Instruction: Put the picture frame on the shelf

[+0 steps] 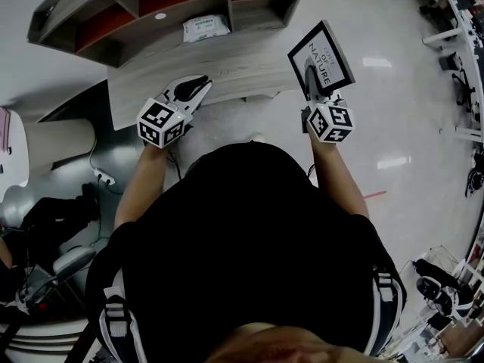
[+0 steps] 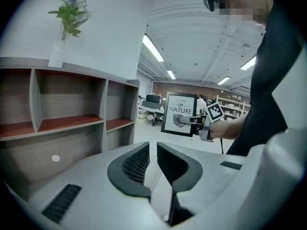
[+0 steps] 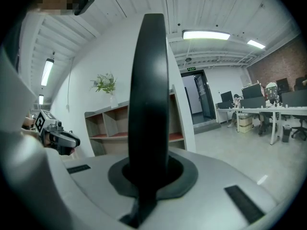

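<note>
The right claw (image 1: 310, 72) is closed tight on the picture frame (image 1: 327, 48). Its jaws clamp the lower edge, and the frame stands up from them with its printed face turned toward the left claw. I think this low hold is chosen so that the frame can be set down standing and the jaws can then be pulled off its bottom edge without tipping it. In the right gripper view the frame shows edge-on, as a dark upright band straight above the jaws, so it looks square in the hold and not slanted. The frame is in the air and touches nothing except this claw. The left claw (image 2: 152, 150) is beside it, well apart. Its jaws are only a narrow slit apart, and nothing is between them or touching them. It seems to be kept free, perhaps to steady the frame later. Ahead of both claws, and more on the side of the left one, is the wooden surface (image 1: 234, 70). Beyond that stands the shelf (image 2: 72, 123) with its open compartments. The compartments seen from the left claw look bare. A white packet (image 1: 206, 27) lies further in, ahead of the left claw. A vase with a green plant (image 2: 69, 13) stands on top of the shelf, above the left claw. By my judgement the frame is not yet at the shelf, so the carrying part is not finished.
</note>
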### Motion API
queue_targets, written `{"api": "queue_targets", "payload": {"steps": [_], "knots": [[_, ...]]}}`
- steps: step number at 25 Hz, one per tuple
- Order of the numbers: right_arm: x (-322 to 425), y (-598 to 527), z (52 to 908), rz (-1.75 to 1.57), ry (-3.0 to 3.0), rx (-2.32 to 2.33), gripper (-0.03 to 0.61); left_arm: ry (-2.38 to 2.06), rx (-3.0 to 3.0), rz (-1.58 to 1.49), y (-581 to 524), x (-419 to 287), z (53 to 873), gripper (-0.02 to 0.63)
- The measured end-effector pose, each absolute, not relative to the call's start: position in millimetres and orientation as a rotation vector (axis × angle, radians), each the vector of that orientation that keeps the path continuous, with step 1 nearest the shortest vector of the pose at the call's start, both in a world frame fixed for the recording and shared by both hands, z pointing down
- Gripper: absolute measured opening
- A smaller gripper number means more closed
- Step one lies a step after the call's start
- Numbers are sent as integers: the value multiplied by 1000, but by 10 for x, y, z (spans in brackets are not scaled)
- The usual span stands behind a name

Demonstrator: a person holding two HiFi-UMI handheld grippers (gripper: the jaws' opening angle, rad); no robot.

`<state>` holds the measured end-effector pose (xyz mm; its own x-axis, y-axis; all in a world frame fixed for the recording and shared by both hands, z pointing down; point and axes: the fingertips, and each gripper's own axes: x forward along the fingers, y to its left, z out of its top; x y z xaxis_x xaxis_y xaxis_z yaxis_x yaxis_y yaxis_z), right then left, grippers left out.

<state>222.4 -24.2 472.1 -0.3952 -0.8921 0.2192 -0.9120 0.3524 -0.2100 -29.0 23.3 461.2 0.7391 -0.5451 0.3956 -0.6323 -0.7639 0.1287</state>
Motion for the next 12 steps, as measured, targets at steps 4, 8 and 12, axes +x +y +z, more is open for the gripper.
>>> {"api": "queue_targets", "payload": {"steps": [4, 8, 12], "knots": [[2211, -210, 4758, 459, -2533, 1676, 21, -923, 2691, 491, 242, -253, 4635, 52], [2334, -320, 4777, 463, -2533, 1670, 23, -907, 2696, 491, 109, -61, 4640, 52], [2382, -372, 4784, 470, -2532, 1661, 23, -899, 2693, 483, 51, 34, 4644, 52]]}}
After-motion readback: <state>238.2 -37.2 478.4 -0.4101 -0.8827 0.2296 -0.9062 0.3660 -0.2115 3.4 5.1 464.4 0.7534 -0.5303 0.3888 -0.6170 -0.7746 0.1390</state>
